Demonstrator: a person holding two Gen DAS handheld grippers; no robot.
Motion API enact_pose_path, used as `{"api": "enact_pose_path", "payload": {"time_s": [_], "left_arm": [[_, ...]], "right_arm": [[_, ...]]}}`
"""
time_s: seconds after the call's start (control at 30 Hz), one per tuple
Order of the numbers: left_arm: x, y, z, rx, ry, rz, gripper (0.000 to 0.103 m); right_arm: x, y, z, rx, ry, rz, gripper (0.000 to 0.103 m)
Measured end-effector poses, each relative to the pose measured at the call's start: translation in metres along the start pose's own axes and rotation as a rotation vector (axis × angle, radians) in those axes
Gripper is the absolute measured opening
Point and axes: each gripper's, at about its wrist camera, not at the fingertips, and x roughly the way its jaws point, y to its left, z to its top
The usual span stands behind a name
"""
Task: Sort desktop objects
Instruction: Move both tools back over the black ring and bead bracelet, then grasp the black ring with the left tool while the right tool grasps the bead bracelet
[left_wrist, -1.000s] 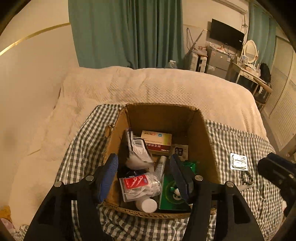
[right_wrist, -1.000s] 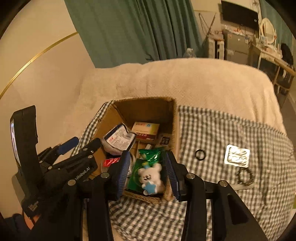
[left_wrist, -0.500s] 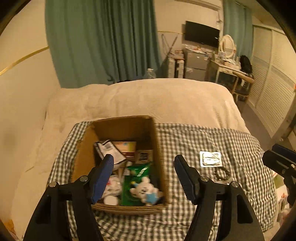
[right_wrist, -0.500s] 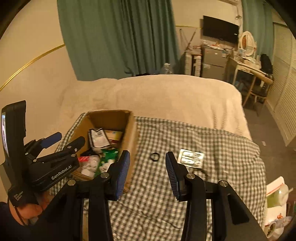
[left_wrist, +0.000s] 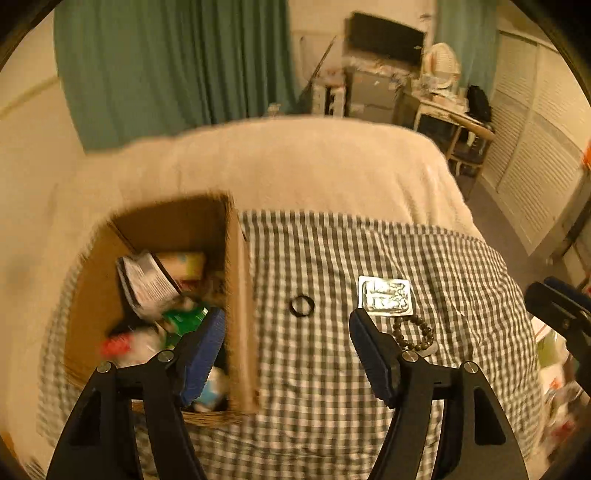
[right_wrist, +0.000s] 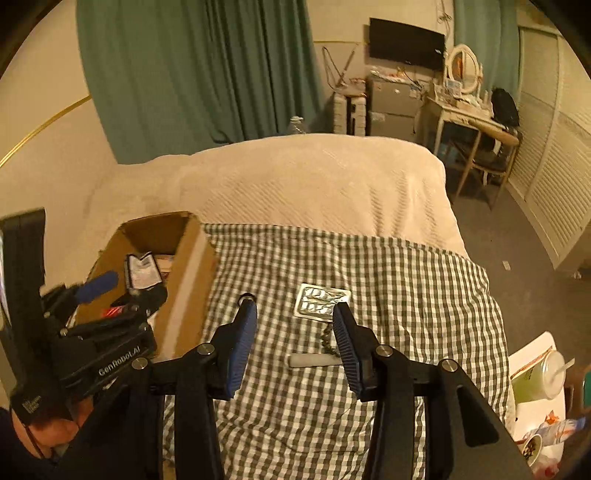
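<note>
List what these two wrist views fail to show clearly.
- Contents of the brown cardboard box: motion-blurred in the left wrist view; in the right wrist view, partly hidden by the left tongs.
- Dark bead bracelet: half hidden behind a right finger in the right wrist view.
- Small black ring: hidden in the right wrist view behind a fingertip.

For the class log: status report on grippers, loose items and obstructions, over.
Left gripper open, empty; right gripper opening, empty. Ring, blister pack, bead bracelet loose beside cardboard box. Nothing obstructing.
</note>
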Motion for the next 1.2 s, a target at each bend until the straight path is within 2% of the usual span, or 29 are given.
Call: {"api": "enact_pose_path", "payload": {"time_s": [0.1, 0.17, 0.27, 0.37, 0.47, 0.6, 0.7, 0.83, 1.0, 1.1, 1.2], "left_arm": [[0.034, 0.003, -0.001, -0.125, 0.072, -0.052, 0.072], [0.050, 0.000, -0.002, -0.143, 0.069, -0.065, 0.072], [0.075, -0.011, -0.001, -0.084, 0.035, -0.031, 0.072], [0.103, -0.024, -0.002, -0.024, 0.031, -0.039, 0.072], [0.131, -0.040, -0.007, 0.061, 0.017, -0.001, 0.072], [0.160, -0.052, -0.016, 0.101, 0.009, -0.005, 0.072], [0.180, -0.061, -0.020, 0.147, 0.001, 0.028, 0.072], [0.202, -0.058, -0.022, 0.133, 0.012, 0.037, 0.072], [0.223, -0.034, -0.028, 0.109, 0.031, 0.064, 0.072], [0.230, -0.026, -0.030, 0.124, 0.038, 0.029, 0.072], [0.233, -0.029, -0.030, 0.136, 0.043, 0.037, 0.072]], "right_arm": [[0.022, -0.017, -0.001, 0.043, 0.024, 0.017, 0.043], [0.041, -0.030, -0.003, 0.069, 0.045, 0.030, 0.047], [0.075, -0.049, -0.012, 0.098, 0.078, 0.031, 0.048], [0.113, -0.070, -0.023, 0.104, 0.123, 0.015, 0.048], [0.146, -0.080, -0.033, 0.081, 0.159, -0.011, 0.048], [0.184, -0.091, -0.044, 0.041, 0.204, -0.024, 0.048], [0.207, -0.099, -0.050, 0.039, 0.227, -0.016, 0.048], [0.229, -0.102, -0.059, 0.027, 0.251, -0.003, 0.048], [0.248, -0.101, -0.064, 0.027, 0.269, 0.024, 0.048], [0.256, -0.103, -0.067, 0.046, 0.274, 0.035, 0.048], [0.262, -0.108, -0.070, 0.078, 0.289, 0.050, 0.048]]}}
